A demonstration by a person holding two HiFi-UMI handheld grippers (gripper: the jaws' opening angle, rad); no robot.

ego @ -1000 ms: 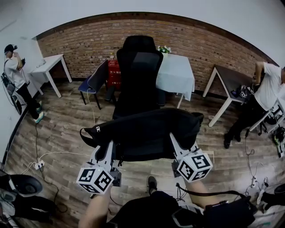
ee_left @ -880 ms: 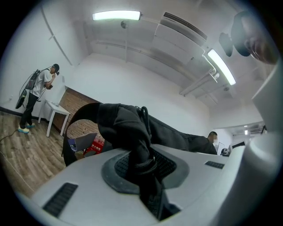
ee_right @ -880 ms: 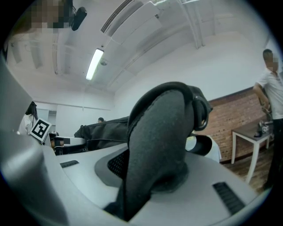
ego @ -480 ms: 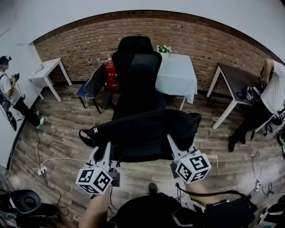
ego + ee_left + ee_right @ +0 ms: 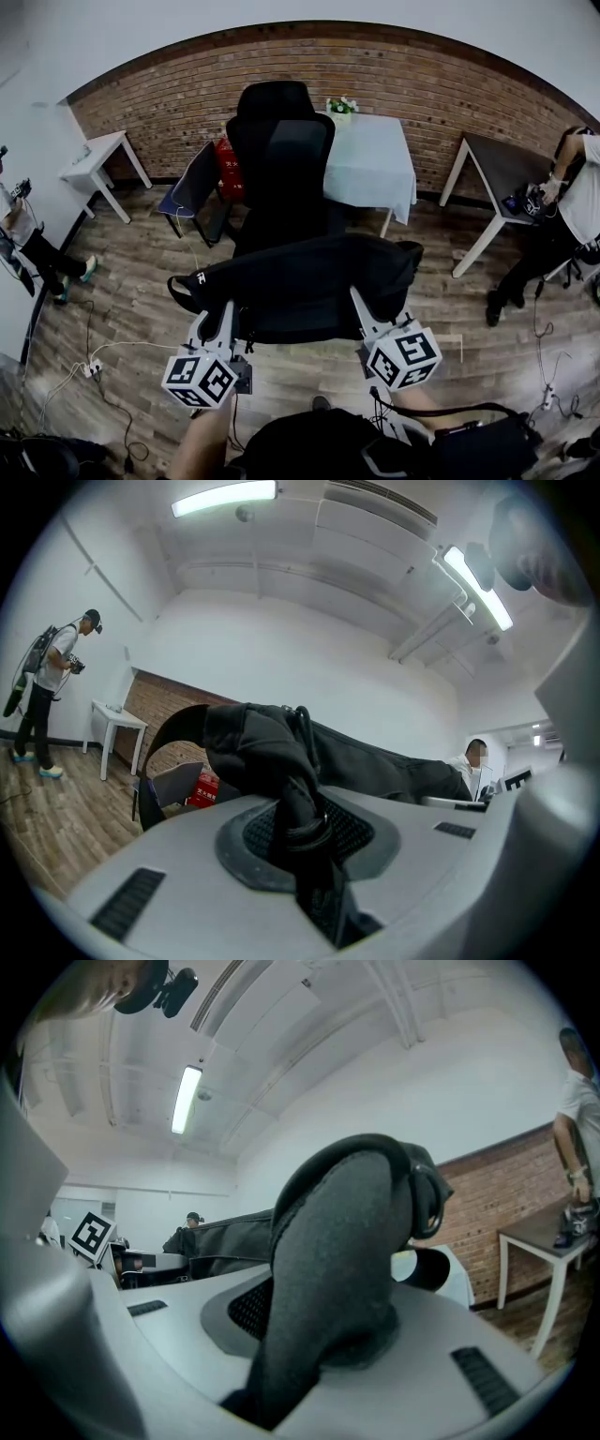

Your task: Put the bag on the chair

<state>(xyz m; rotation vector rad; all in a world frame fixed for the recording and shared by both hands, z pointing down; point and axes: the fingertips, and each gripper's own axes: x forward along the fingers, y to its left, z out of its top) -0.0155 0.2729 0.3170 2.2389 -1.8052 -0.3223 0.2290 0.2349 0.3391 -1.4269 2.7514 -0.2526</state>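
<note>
1. While the black soft fabric bag (image 5: 300, 281) hangs slung between the two grippers, it lies on the near side of the tall black high-backed office chair (image 5: 281, 159), in front of the chair's seat and raised clear of the floor.
2. To the left of the chair's midline, the left gripper (image 5: 228, 323) has its jaws clamped on a bunched fold and strap at one end of the bag. To the right of that midline, the right gripper (image 5: 361, 305) pinches a thick padded fold at the other end.
3. The bag's long axis runs crosswise to the chair, roughly parallel to the seat's front edge and centred on the backrest.
4. Both grippers look about equally near the chair, so the coming move likely calls for carrying both ends toward the backrest together and then lowering them. The bag hides most of the seat, so the gap between bag and seat cannot be judged.
</note>
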